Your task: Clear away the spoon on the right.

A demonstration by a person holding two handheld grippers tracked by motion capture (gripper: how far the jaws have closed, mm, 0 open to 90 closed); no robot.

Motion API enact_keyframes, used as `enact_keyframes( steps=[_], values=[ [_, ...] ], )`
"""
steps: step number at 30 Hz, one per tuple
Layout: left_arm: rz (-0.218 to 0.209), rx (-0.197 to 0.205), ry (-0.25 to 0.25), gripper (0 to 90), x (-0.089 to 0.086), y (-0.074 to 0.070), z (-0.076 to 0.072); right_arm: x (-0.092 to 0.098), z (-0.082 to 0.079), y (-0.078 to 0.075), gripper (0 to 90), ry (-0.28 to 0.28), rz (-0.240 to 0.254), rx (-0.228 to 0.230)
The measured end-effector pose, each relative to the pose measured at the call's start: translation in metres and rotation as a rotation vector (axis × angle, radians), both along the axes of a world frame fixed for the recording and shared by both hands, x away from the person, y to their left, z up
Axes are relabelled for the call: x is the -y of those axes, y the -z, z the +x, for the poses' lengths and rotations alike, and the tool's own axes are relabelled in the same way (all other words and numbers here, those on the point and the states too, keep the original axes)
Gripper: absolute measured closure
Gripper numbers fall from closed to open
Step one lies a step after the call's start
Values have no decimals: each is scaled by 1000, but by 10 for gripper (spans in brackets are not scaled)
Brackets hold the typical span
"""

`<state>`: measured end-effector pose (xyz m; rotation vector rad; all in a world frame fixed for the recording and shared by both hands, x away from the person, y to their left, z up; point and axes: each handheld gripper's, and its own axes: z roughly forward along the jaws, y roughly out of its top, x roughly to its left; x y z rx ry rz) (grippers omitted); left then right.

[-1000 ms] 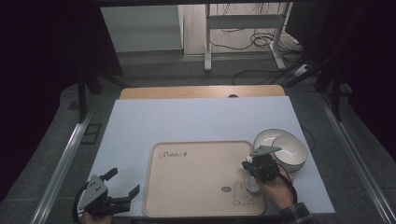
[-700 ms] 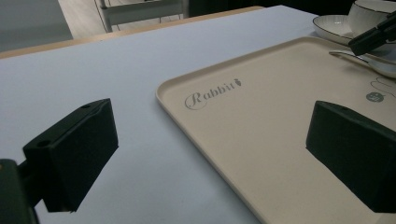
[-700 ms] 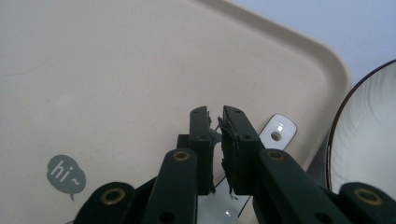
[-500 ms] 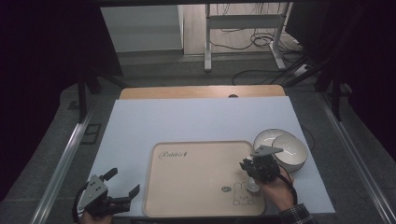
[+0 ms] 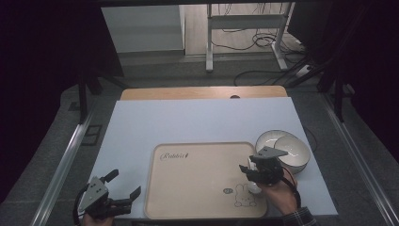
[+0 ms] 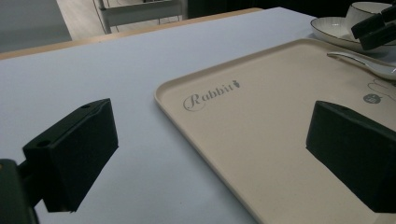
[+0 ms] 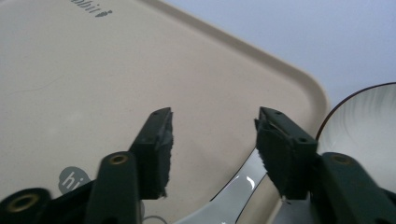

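White spoon (image 7: 233, 196) on tray (image 5: 197, 188) — under right gripper (image 7: 212, 140), jaws apart; left gripper (image 6: 210, 154) spread too.

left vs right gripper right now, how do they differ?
The left gripper sits at the table's near left edge, off the tray; the right gripper hangs over the tray's right side. A spoon lies under the right one; nothing sits between the left one's jaws. Both are open.

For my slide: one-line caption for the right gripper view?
Open right gripper poised over a white spoon on the beige tray, bowl alongside.
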<state>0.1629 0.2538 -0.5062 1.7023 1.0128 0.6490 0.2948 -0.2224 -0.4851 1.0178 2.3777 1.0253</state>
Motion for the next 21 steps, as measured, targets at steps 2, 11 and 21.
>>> enact_keyframes(
  steps=[2,11,21],
  values=[
    [2,-6,2,21,1,1,0,1,0,-1,373,1,17,5],
    [-5,-4,1,20,0,1,0,2,-4,-7,180,0,49,48],
    [-4,-8,0,20,0,1,1,7,-14,-16,47,-17,76,106]
  ],
)
